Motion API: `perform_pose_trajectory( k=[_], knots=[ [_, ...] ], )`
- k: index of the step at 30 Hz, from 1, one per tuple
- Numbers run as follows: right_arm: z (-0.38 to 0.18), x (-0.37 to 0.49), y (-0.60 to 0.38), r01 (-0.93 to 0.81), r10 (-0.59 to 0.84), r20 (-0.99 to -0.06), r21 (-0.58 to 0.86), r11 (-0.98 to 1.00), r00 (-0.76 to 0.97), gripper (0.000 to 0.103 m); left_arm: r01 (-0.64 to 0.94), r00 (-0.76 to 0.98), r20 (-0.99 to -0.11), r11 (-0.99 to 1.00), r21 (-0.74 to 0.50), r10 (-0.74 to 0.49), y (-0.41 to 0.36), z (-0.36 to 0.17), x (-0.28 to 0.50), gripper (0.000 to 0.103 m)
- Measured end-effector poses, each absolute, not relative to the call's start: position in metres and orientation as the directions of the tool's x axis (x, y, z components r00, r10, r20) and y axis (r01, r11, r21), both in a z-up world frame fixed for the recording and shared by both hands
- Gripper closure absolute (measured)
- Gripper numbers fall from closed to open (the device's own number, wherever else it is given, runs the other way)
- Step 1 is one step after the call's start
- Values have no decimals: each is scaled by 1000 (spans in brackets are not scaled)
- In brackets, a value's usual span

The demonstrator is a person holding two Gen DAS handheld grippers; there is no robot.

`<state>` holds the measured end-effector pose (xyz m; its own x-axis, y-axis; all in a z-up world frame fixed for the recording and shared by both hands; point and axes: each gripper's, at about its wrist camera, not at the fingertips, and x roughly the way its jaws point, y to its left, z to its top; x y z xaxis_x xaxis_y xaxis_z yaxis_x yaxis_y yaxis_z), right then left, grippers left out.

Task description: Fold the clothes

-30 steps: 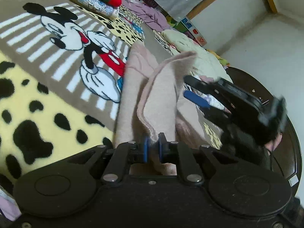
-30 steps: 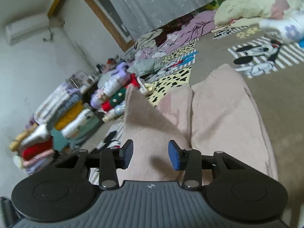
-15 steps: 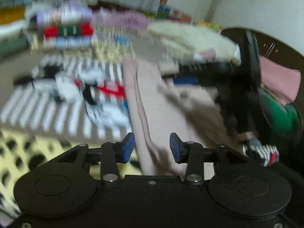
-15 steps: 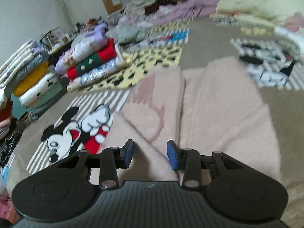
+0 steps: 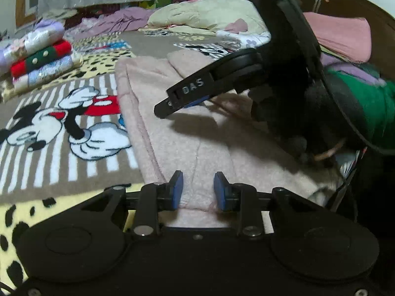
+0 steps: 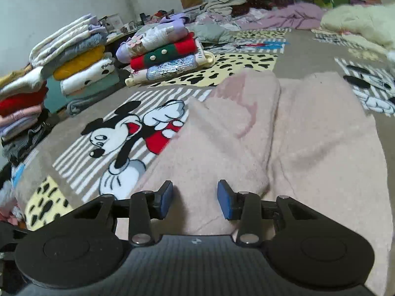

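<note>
Pink fleece garment (image 6: 284, 133) is laid flat on the blanket (image 6: 81, 123), fuzzy, folded into long panels with a seam down the middle. Left gripper (image 5: 198, 190) is held low over its near edge, blue pads apart, nothing gripped. Right gripper (image 6: 195, 197) is likewise spread wide over the fabric, empty; in the left view its finger (image 5: 187, 93) is marked "DAS". Blanket is printed with Mickey Mouse (image 5: 61, 125), stripes and spots. 2 stacks of folded clothes (image 6: 163, 54) are seen beyond, 1 item reading "pand". A cream quilt (image 5: 209, 16) lies behind.
</note>
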<state>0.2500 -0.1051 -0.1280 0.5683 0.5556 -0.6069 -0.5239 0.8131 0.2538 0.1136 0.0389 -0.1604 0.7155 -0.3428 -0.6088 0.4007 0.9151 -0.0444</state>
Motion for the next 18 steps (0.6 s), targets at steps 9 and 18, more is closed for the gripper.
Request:
perform_pose_trajectory(
  k=[9,18],
  knots=[
    [-115,231,-107,-505,527,-621,233,831,580,61,312,752,-554,933,-180,-359,61,-137,101,34],
    [-108,155,-252,-237,508,-460,526,816,728,49,172,740,-521,869,-464,-425,95,-131,105,35]
  ],
)
